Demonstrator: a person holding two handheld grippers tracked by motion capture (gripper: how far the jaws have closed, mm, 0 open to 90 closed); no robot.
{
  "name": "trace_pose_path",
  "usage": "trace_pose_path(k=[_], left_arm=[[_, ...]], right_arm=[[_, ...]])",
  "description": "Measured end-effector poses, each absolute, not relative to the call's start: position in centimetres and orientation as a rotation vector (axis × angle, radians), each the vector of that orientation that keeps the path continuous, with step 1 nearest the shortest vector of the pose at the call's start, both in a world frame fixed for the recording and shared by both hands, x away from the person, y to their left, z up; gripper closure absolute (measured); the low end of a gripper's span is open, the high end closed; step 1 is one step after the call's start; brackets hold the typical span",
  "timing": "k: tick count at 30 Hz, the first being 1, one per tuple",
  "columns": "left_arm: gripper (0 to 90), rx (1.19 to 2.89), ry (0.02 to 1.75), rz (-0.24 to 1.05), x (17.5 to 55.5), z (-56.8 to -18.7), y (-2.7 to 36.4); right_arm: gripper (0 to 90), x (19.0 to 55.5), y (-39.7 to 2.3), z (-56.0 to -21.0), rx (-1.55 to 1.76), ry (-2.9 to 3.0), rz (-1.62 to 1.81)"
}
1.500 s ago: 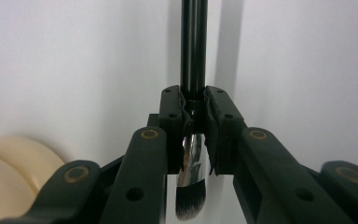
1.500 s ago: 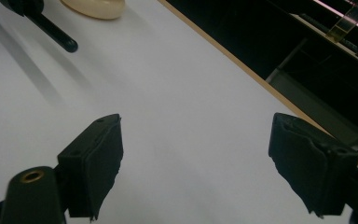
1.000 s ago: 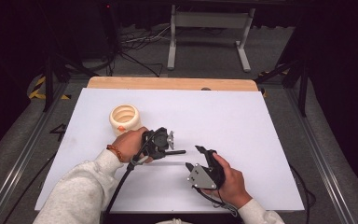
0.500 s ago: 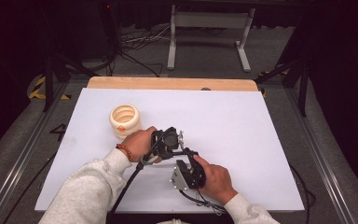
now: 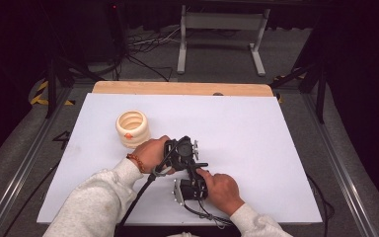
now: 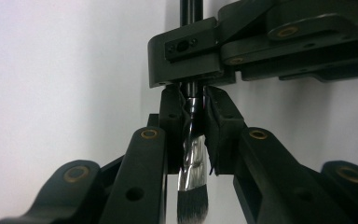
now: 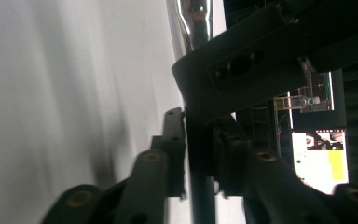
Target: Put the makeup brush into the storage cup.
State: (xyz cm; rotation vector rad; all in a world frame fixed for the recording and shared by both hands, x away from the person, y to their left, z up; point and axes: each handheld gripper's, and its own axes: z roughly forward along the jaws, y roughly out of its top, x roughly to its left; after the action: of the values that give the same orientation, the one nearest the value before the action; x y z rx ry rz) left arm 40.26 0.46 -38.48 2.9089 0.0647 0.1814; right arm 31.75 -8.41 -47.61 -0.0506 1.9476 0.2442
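Note:
A makeup brush with a silver ferrule (image 6: 191, 154), dark bristles and a thin black handle (image 7: 200, 186) is held over the white table. My left gripper (image 6: 190, 100) is shut on the ferrule, with the bristles pointing back at its camera. My right gripper (image 7: 200, 126) is shut on the black handle just beyond the left jaws, and its jaws cross the top of the left gripper view. In the high view the left gripper (image 5: 180, 153) and right gripper (image 5: 192, 185) meet near the table's front centre.
A cream ridged cup (image 5: 132, 128) stands on the white table (image 5: 256, 128) just left of the left hand. A wooden strip (image 5: 182, 88) runs along the far edge. Cables trail from both grippers toward the front edge.
My right gripper has swung left and forward to the left gripper and closed on the brush handle. The left gripper has shifted slightly right, still holding the brush.

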Motion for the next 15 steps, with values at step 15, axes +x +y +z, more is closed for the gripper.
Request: trace_pose_path(k=[15], left_arm=[[72.6, 2.639, 0.127, 0.15, 40.2, -37.2, 3.5]], right_arm=[[79.9, 31.6, -8.9, -46.8, -0.019, 1.946, 0.254]])
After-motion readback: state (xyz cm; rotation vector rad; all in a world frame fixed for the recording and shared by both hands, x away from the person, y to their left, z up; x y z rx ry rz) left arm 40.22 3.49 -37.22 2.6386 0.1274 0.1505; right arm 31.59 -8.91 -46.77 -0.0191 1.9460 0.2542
